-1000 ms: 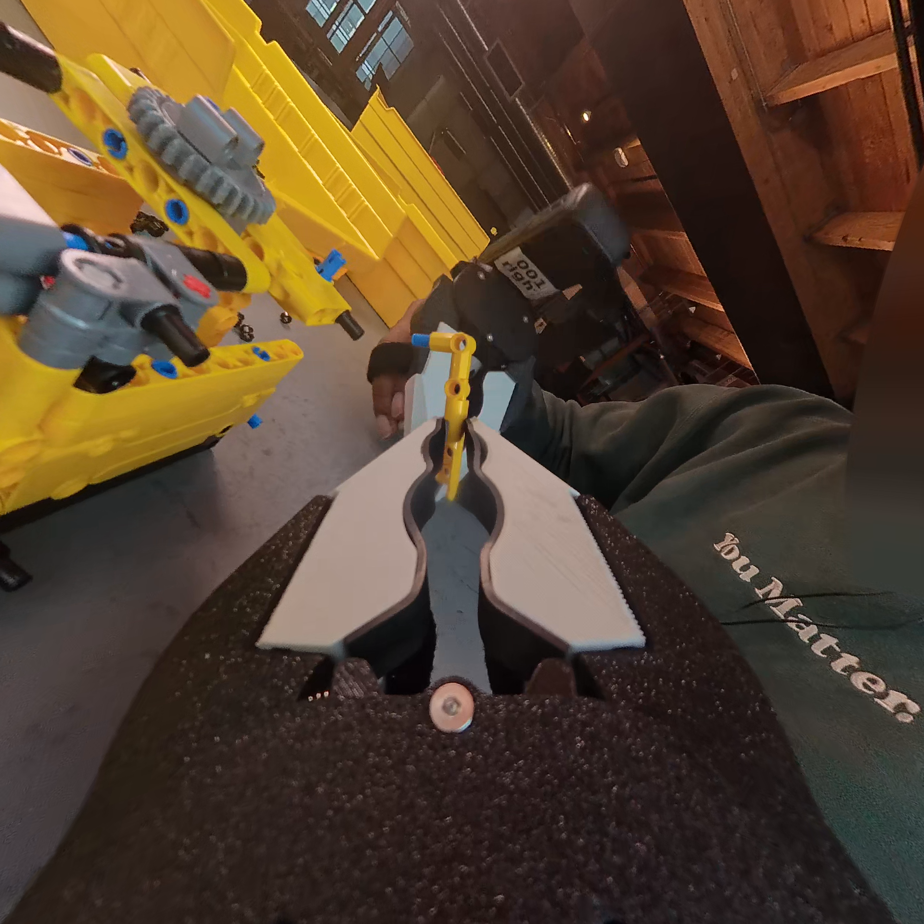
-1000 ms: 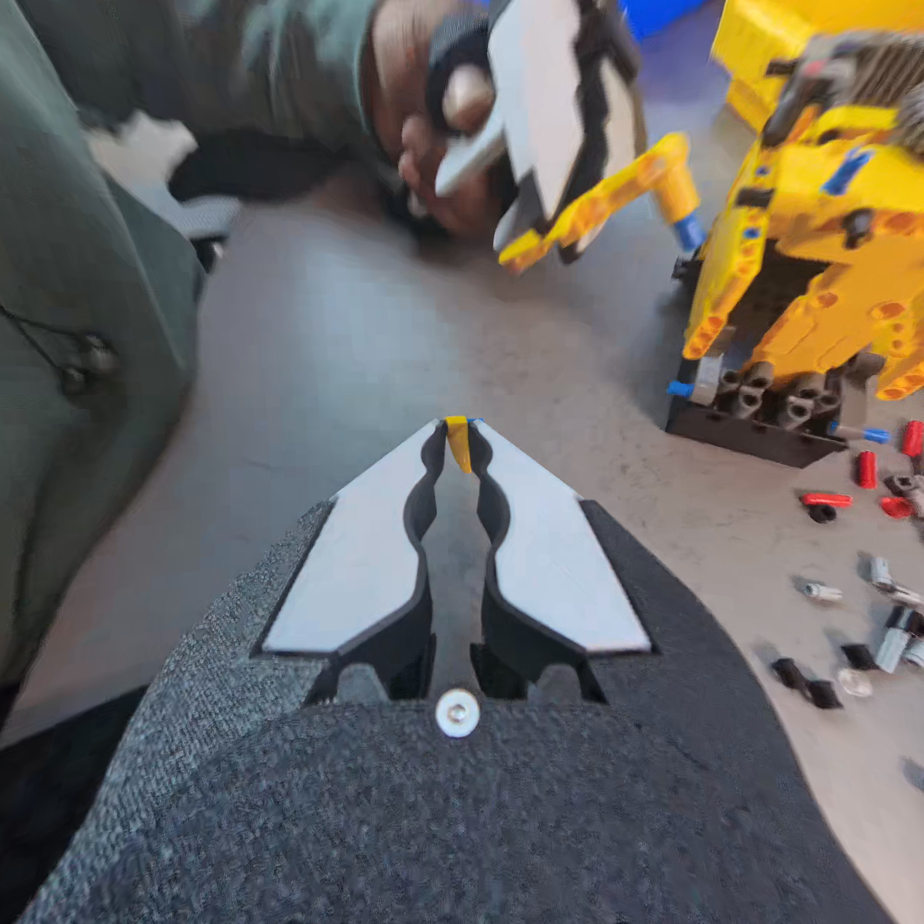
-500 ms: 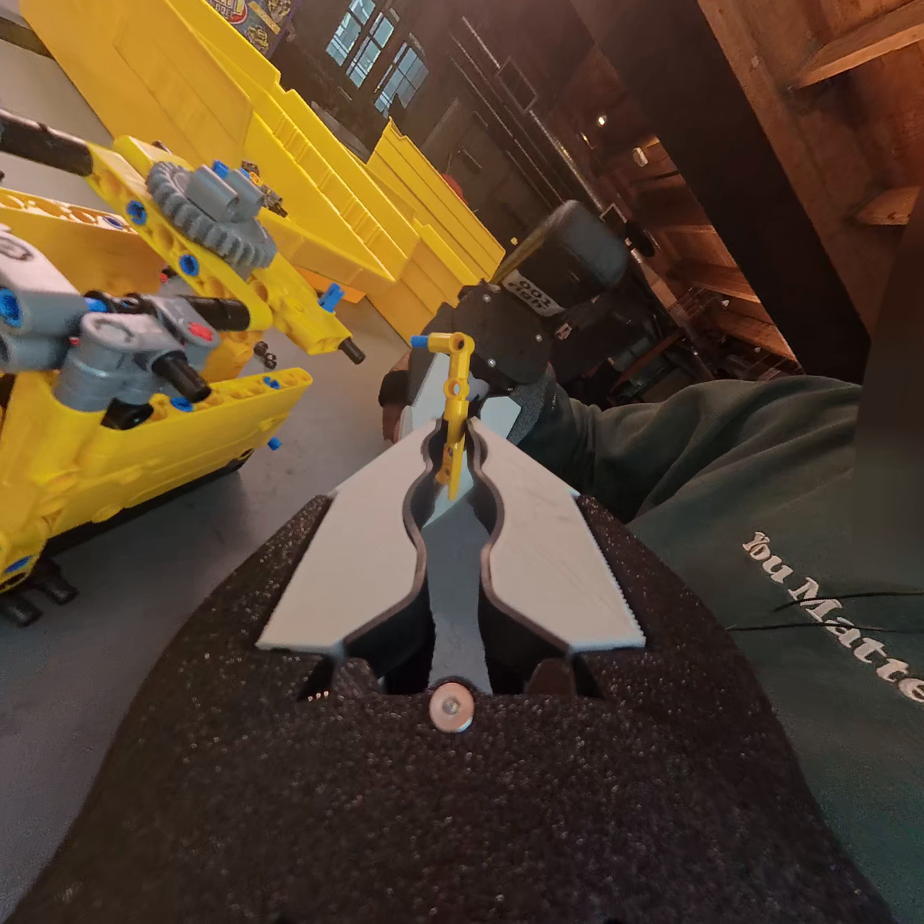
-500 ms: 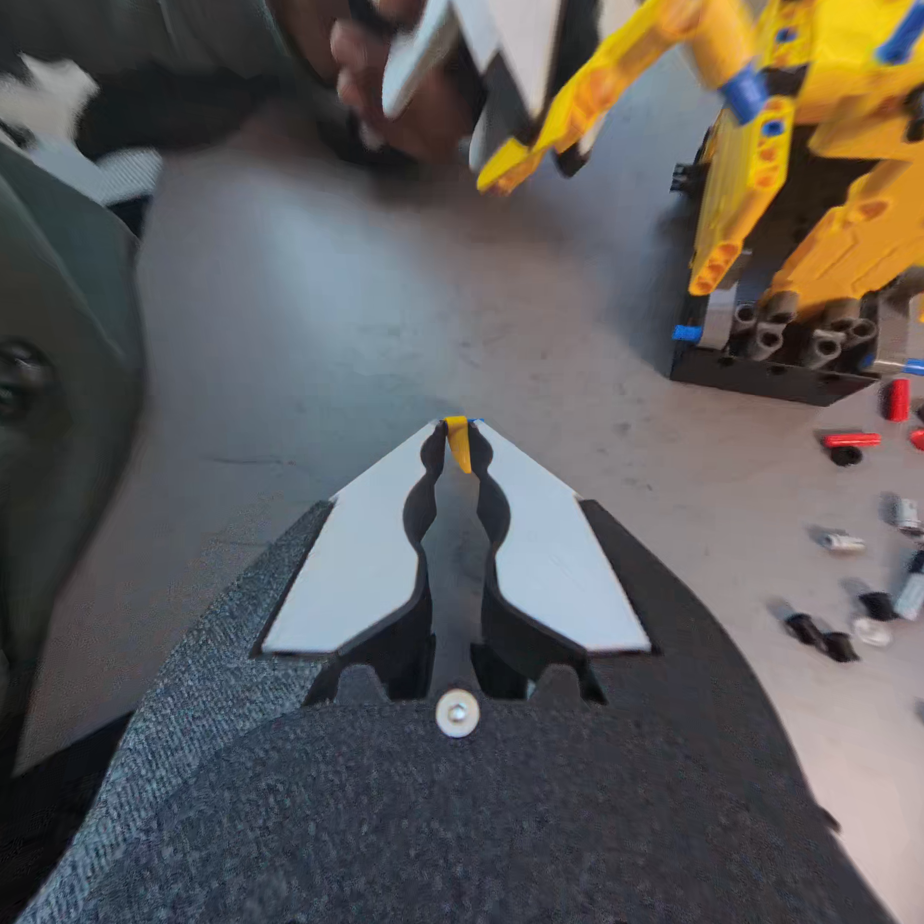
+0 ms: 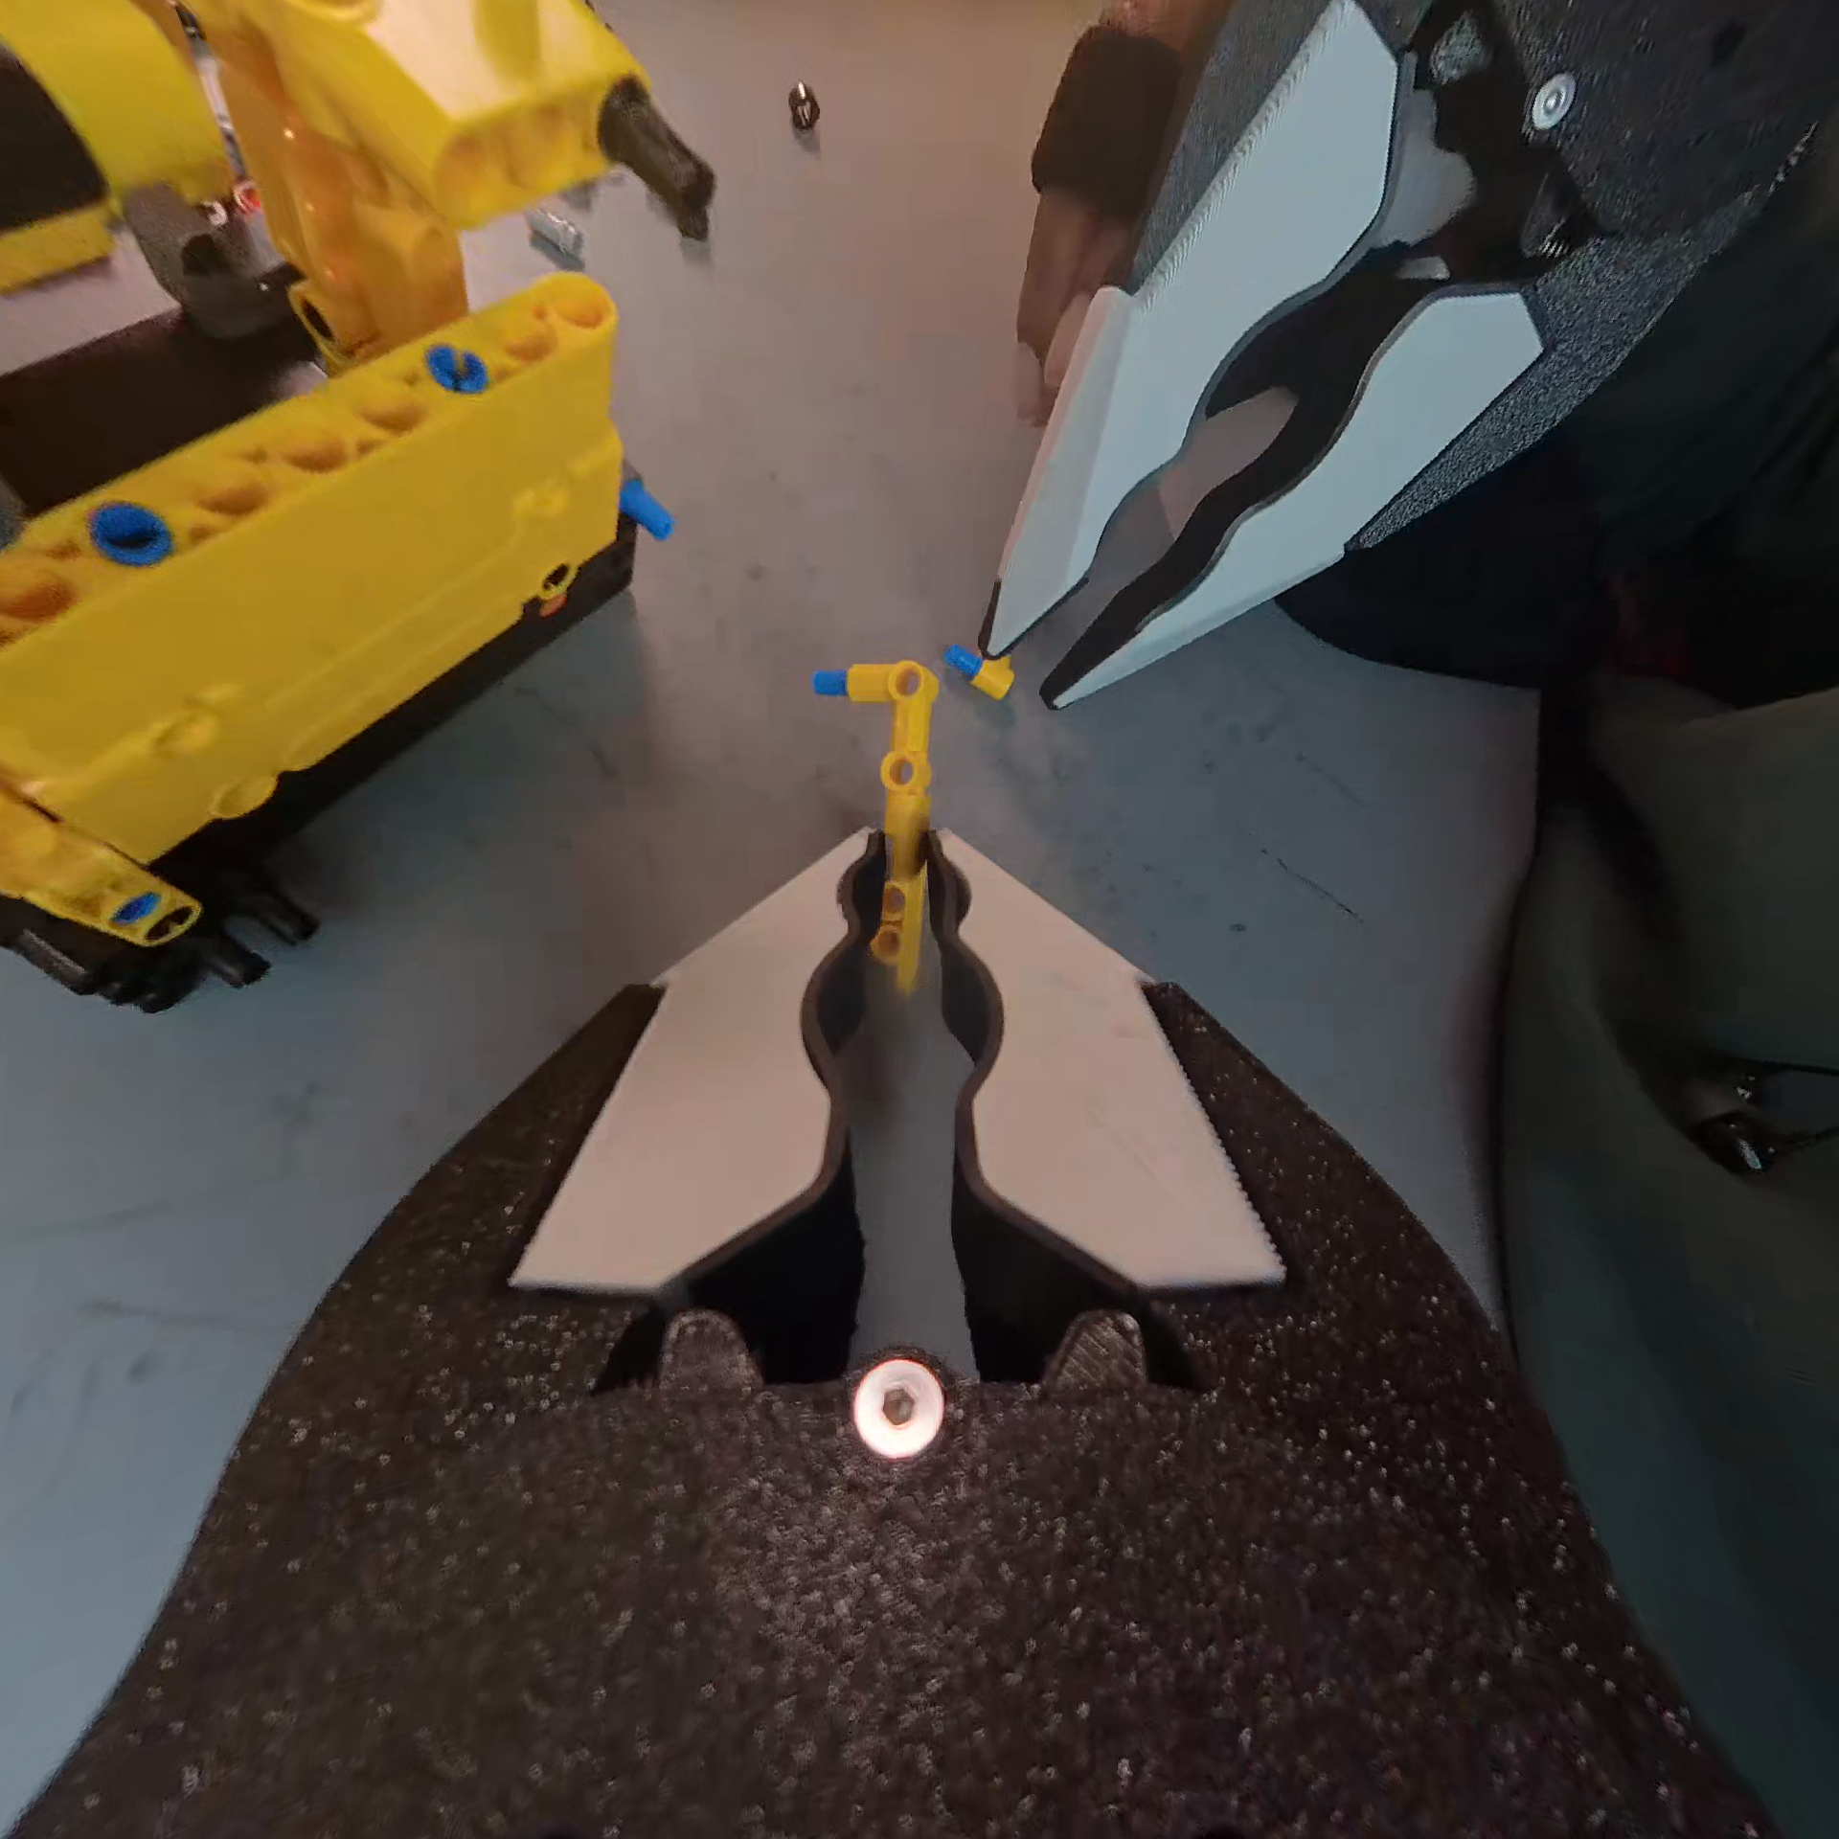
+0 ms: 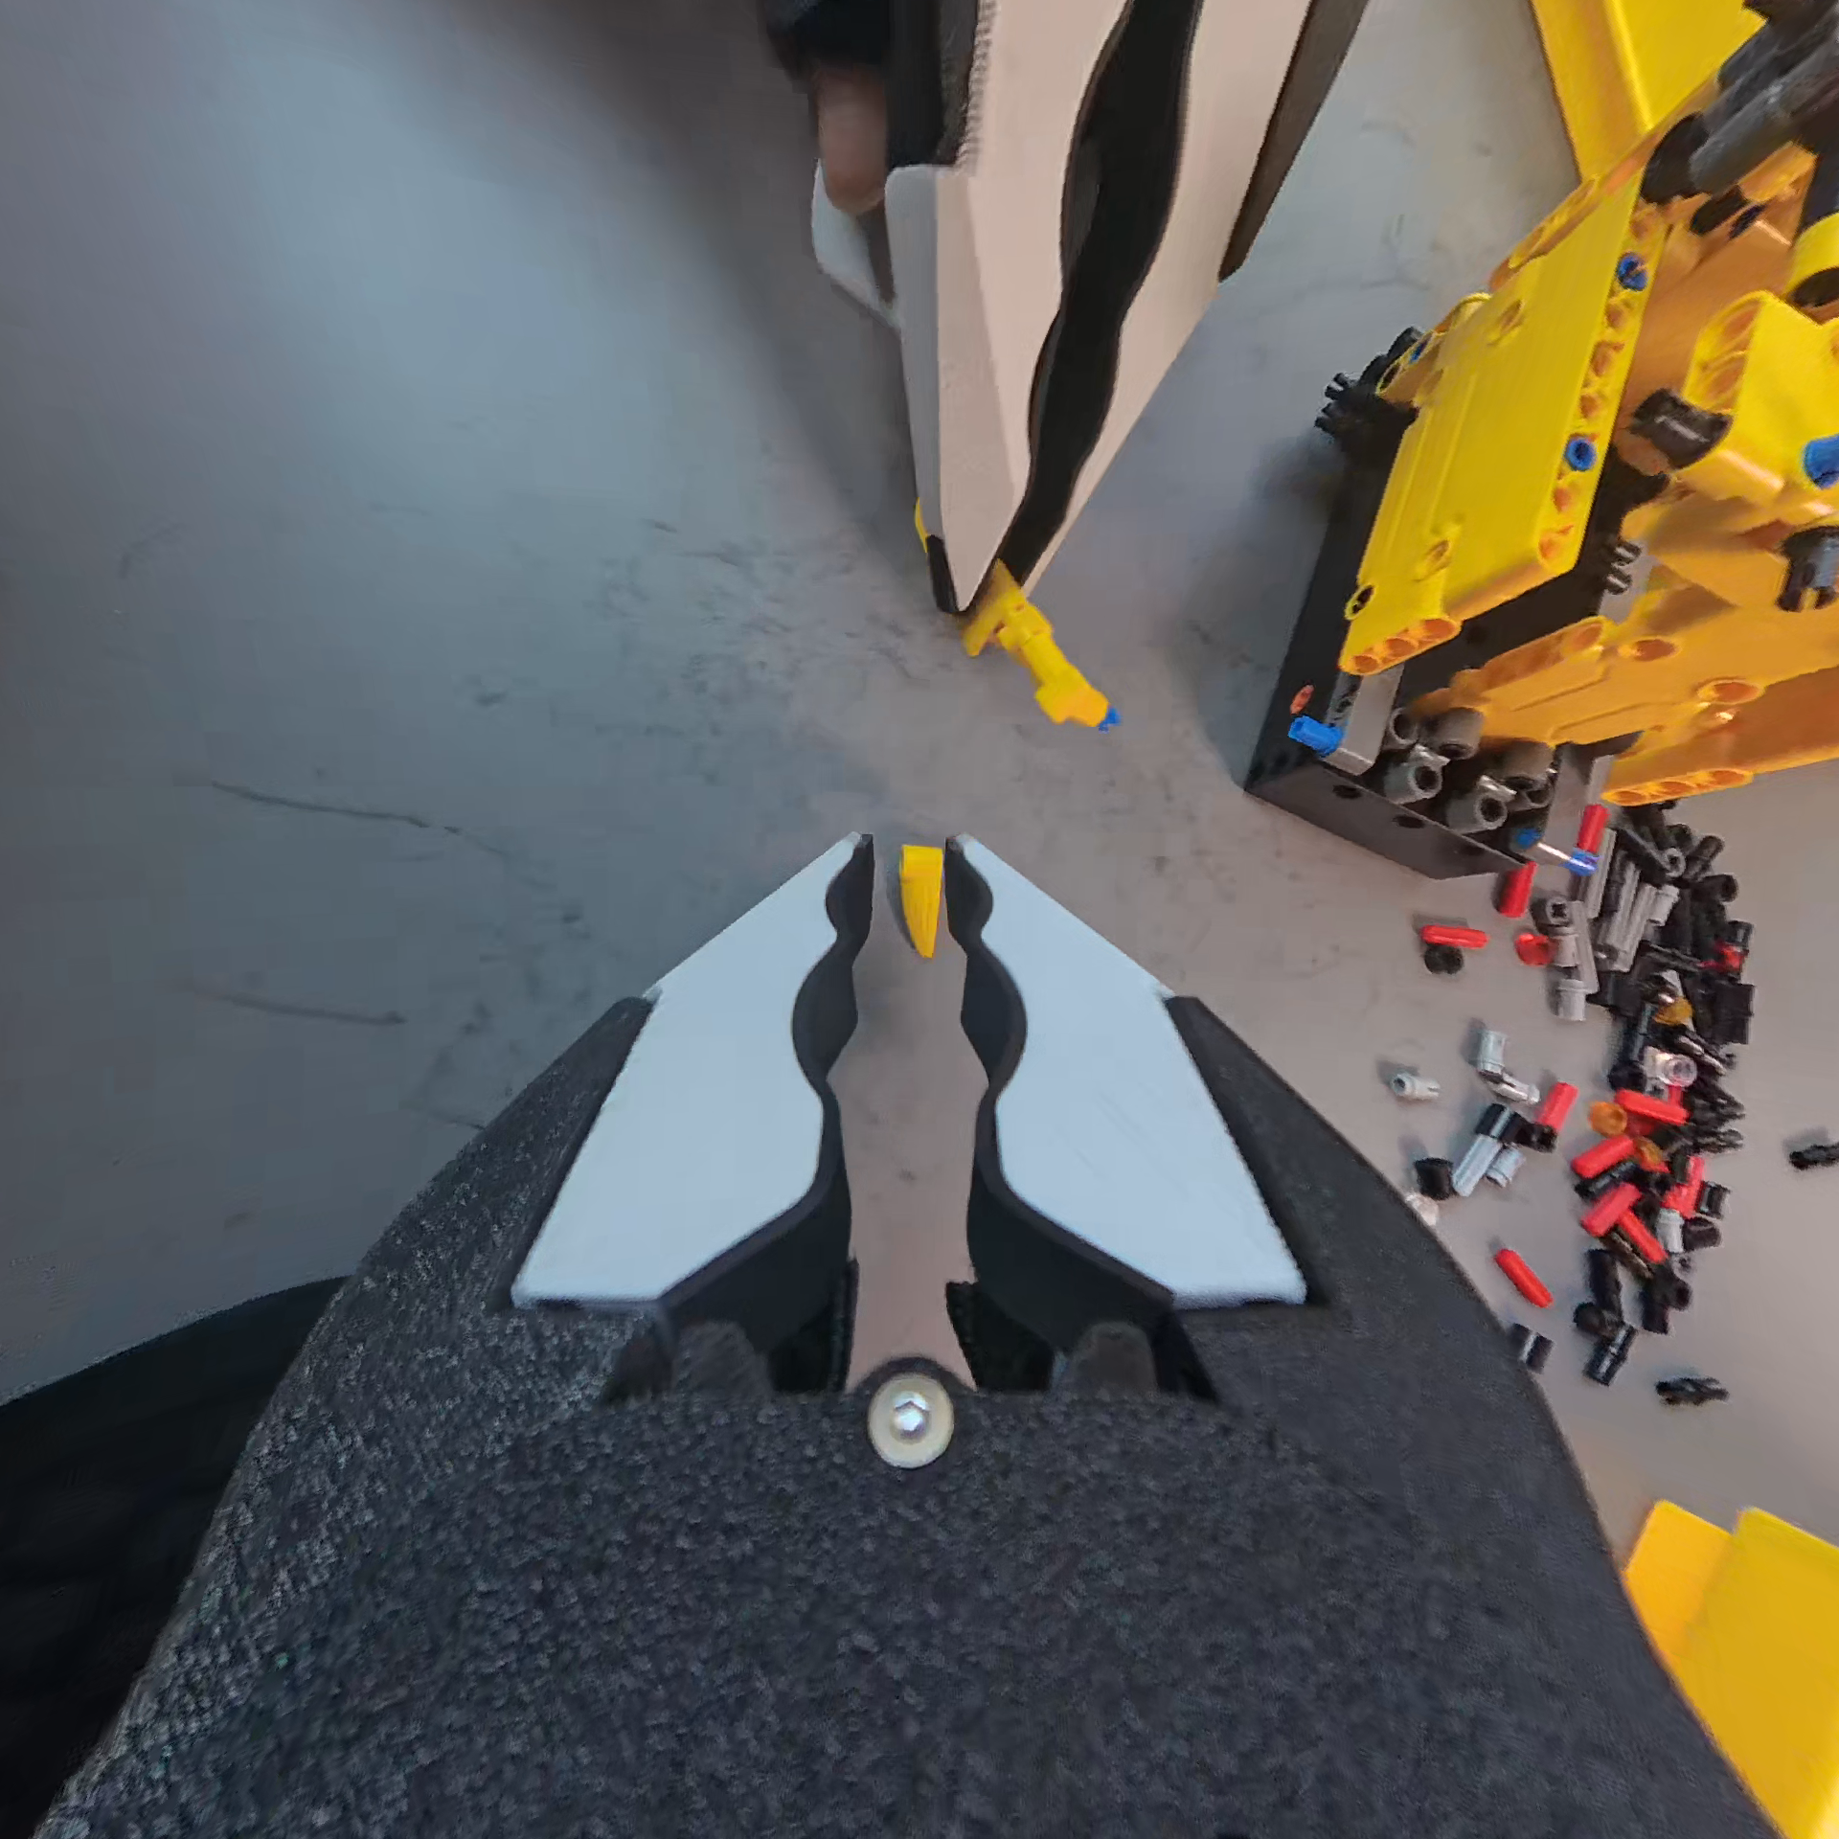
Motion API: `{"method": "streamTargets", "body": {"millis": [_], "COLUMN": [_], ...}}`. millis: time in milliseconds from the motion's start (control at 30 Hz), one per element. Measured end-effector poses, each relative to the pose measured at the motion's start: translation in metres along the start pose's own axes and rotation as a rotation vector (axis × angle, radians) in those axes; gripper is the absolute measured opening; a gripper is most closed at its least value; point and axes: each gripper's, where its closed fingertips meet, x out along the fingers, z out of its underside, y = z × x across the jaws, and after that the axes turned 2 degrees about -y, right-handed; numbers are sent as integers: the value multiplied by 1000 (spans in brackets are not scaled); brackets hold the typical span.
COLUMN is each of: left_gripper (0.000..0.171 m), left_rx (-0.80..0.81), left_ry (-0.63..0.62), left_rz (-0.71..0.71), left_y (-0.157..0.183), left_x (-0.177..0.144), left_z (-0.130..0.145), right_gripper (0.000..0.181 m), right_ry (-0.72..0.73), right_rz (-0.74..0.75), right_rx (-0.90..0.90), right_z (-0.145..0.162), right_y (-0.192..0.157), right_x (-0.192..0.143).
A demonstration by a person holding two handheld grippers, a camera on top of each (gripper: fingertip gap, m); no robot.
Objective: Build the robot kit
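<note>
My left gripper is shut on a thin yellow angled beam that sticks out forward, with a blue pin on its bent far end. It hangs just above the grey table. My right gripper comes in from the upper right, its tips close to the beam's far end. In the right wrist view my right gripper has its jaws slightly apart. A small yellow piece with a blue pin sits loose between the tips, also seen in the left wrist view. The left gripper and beam show ahead.
A large yellow and black brick-built model stands to the left, on the right in the right wrist view. A pile of loose red, black and grey pins lies beside it. A yellow part is at bottom right. A dark green sleeve is on the right. One gripper's finger ends stand about 5 centimetres off the other's.
Both grippers have tipped down toward the table and come close together. The right gripper's jaws have widened, so the small yellow piece no longer fills the gap. The left still grips the beam.
</note>
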Motion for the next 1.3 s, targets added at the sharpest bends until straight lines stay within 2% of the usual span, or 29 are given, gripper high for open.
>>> {"method": "streamTargets", "body": {"millis": [133,333,467,567,733,833,967,1067,1300], "left_gripper": [7,12,14,15,20,19,14,10,7], "left_rx": [23,66,83,116,220,322,390,403,437], "left_ry": [-11,-33,19,121,368,471,536,583,553], "left_rz": [-25,-42,-23,18,164,139,157,189,112], "left_y": [-2,-1,3,12,46,58,74,83,79], "left_x": [0,1,-6,-17,-37,-46,-52,-59,-55], "left_z": [2,5,-4,-21,-54,-66,-72,-76,-74], "right_gripper": [14,11,8,8,8,8,8,8,8], "right_ry": [-29,6,97,274,760,903,976,969,941], "right_rz": [16,7,-48,-118,-341,-482,-576,-593,-583], "right_rx": [10,44,131,228,420,495,530,537,563], "right_z": [6,5,1,-18,-77,-91,-100,-102,-97], "right_y": [3,6,7,9,12,10,6,4,6], "right_x": [5,6,1,-16,-75,-94,-101,-97,-90]}}
